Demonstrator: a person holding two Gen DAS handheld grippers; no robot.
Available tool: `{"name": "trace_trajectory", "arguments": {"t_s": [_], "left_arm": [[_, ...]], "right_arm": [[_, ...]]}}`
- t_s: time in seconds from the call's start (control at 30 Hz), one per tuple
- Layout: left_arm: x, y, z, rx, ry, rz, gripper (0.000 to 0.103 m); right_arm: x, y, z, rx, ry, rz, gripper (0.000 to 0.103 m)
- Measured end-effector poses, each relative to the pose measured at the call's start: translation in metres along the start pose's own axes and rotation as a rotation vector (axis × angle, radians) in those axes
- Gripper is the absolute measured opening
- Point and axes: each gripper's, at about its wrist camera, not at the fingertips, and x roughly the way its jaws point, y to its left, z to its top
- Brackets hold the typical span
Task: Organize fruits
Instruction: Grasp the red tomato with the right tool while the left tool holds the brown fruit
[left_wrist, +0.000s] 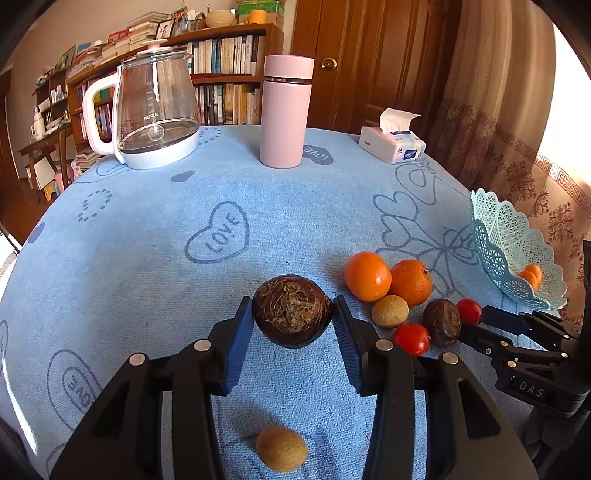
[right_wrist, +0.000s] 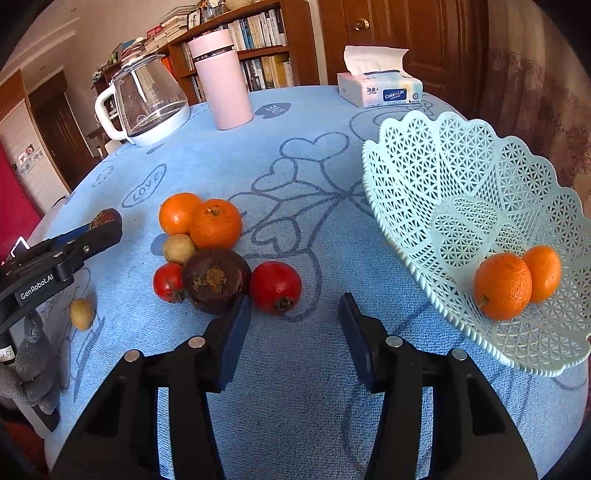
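Looking along the left gripper (left_wrist: 293, 314) in its own wrist view, a dark brown fruit (left_wrist: 293, 311) was seen clamped between the two blue pads, lifted clear of the blue tablecloth (left_wrist: 147, 240), with a small tan fruit (left_wrist: 281, 448) lying on the cloth beneath the jaws. To the right a cluster was laid out: two oranges (left_wrist: 367, 276) touching each other, a second tan fruit (left_wrist: 389, 311), two red tomatoes (left_wrist: 412, 338) and another dark fruit (left_wrist: 441, 322), with the right gripper reaching in beside them. The pale blue basket (left_wrist: 495, 236) stood at the far right edge. In the right wrist view, the right gripper (right_wrist: 295, 308) was shown with its jaws parted and nothing between them; the left pad (right_wrist: 236, 332) sat just in front of the dark fruit (right_wrist: 216, 280) in the cluster, and a red tomato (right_wrist: 276, 287) lay just ahead of the gap. The basket (right_wrist: 443, 158) was seen to the right, tilted, with two oranges (right_wrist: 503, 286) already inside. Judged from this, the risk was that a closing pad would catch the dark fruit instead of the tomato, so that the packed fruits would be nudged apart and rolled across the cloth. The held fruit could also be dropped if the left grip were loosened before the basket was reached.
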Motion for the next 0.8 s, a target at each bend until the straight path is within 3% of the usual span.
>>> {"name": "trace_trajectory", "arguments": {"t_s": [0.17, 0.43, 0.8], "left_arm": [[0.000, 0.003, 0.000, -0.011, 0.002, -0.002, 0.044], [0.000, 0.004, 0.001, -0.018, 0.003, -0.003, 0.044], [-0.001, 0.006, 0.001, -0.026, -0.002, -0.001, 0.044]], "right_arm": [[0.005, 0.001, 0.006, -0.022, 0.009, -0.011, 0.051], [0.008, 0.007, 0.010, -0.079, 0.013, 0.009, 0.031], [-0.006, 0.004, 0.007, -0.057, -0.047, 0.048, 0.029]]}}
